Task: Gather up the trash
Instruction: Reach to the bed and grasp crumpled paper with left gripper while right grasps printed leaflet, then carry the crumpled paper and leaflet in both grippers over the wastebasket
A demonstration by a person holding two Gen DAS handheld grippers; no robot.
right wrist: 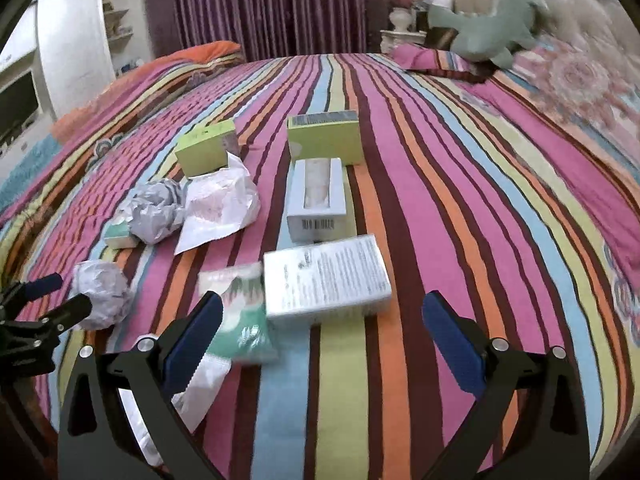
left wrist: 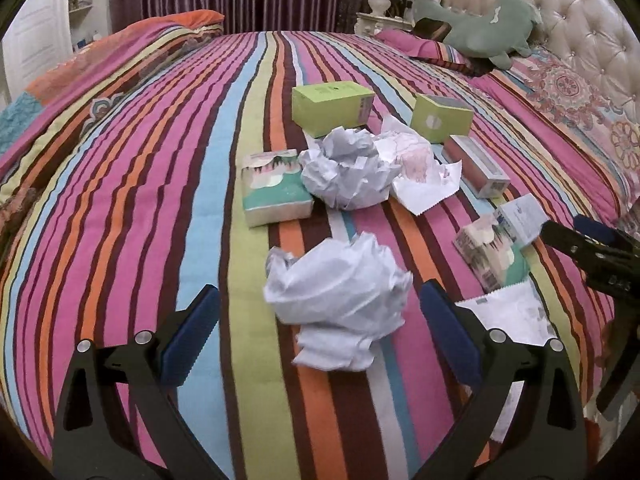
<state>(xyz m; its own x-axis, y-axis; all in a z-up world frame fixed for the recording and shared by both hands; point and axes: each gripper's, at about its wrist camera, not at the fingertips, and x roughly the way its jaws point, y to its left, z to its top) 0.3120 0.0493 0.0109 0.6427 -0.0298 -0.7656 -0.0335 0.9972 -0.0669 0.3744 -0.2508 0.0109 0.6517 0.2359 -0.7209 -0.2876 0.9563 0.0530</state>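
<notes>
Barely begun, by the look of it: nothing gripped, nothing gathered, no bin or bag anywhere in either view. Left gripper (left wrist: 320,320) spread wide, jaws apart either side of the near crumpled paper ball (left wrist: 340,304) but not yet touching it — probably the first pick. Right gripper (right wrist: 322,328) likewise wide open and empty, hanging over the white printed box (right wrist: 326,276) and the teal tissue pack (right wrist: 240,312) just beside it. All trash still scattered across the striped bedspread (left wrist: 160,184): a second crumpled paper ball (left wrist: 344,168) farther out, touching a flattened pink-printed wrapper (left wrist: 420,160); another tissue pack (left wrist: 274,188) to its left; two lime-green boxes (left wrist: 332,106) behind; a long window box (right wrist: 318,200) between the green boxes and the printed one; a flat white wrapper (left wrist: 508,316) near the bed's edge, partly hidden under the left gripper's finger. Whether the boxes are empty or full — impossible to tell. Green plush toy (left wrist: 488,28) up by the tufted headboard (left wrist: 560,4), well apart from the litter and likely not part of the job. Everything left to do: each piece to lift and carry off, destination unseen.
</notes>
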